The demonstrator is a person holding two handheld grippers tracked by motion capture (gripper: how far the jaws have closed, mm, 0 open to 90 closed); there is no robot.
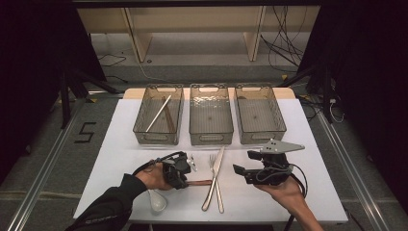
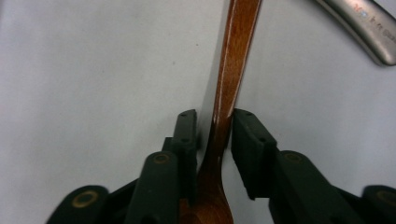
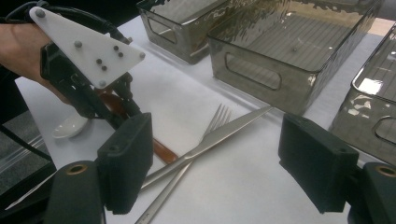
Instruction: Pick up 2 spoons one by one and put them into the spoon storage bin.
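Observation:
A wooden spoon (image 2: 231,70) lies on the white table (image 1: 308,187), its handle (image 1: 202,182) pointing right toward a crossed metal knife (image 1: 219,161) and fork (image 1: 219,196). My left gripper (image 1: 185,169) is low over the spoon's neck, jaws (image 2: 214,121) pressed to both sides of it, shut on it. My right gripper (image 1: 243,163) hovers right of the cutlery with its jaws (image 3: 215,140) wide open and nothing between them. In the right gripper view the knife (image 3: 233,128) and fork (image 3: 217,119) lie just ahead. A white spoon (image 1: 157,201) rests by the left hand.
Three clear bins stand in a row at the back: the left bin (image 1: 139,129) holds a white stick (image 1: 159,113) and a brown utensil, the middle bin (image 1: 210,139) and the right bin (image 1: 262,138) look bare. Open table lies to the right.

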